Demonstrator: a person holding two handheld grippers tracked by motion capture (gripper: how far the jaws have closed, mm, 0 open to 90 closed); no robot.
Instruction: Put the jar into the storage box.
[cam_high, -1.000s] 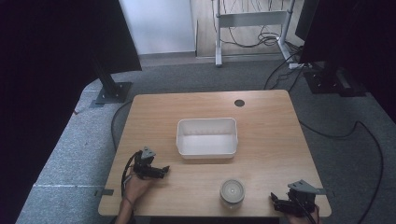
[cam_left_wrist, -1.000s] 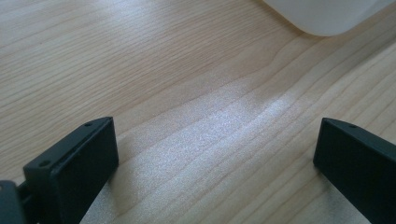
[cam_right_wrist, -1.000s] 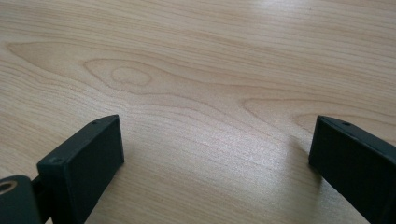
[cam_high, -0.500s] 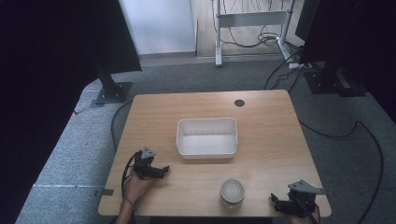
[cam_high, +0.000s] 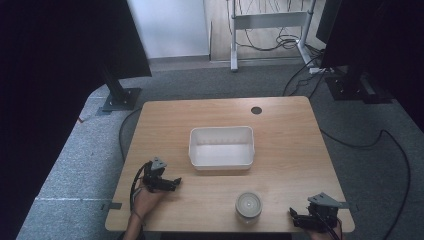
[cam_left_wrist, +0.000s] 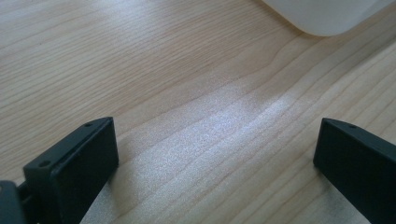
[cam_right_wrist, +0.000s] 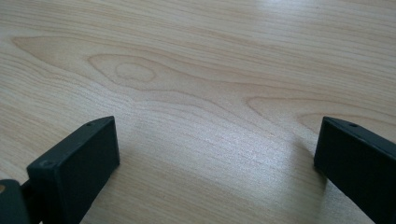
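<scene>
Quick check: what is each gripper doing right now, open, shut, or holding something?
Left gripper: open, holding nothing, over bare table.
Right gripper: open, holding nothing, over bare table.

The place looked like a lab or office set up for recording rather than a home. A plain wooden desk (cam_high: 295, 150) with a round cable hole (cam_high: 256, 110) stood on grey carpet (cam_high: 80, 165). Dark panels on weighted metal stands (cam_high: 119, 97) flanked it on both sides. Behind it stood the white metal frame of another desk (cam_high: 267, 20), with loose black cables (cam_high: 272, 42) tangled on the floor beneath and more cable (cam_high: 385, 145) trailing across the carpet at the right.
</scene>
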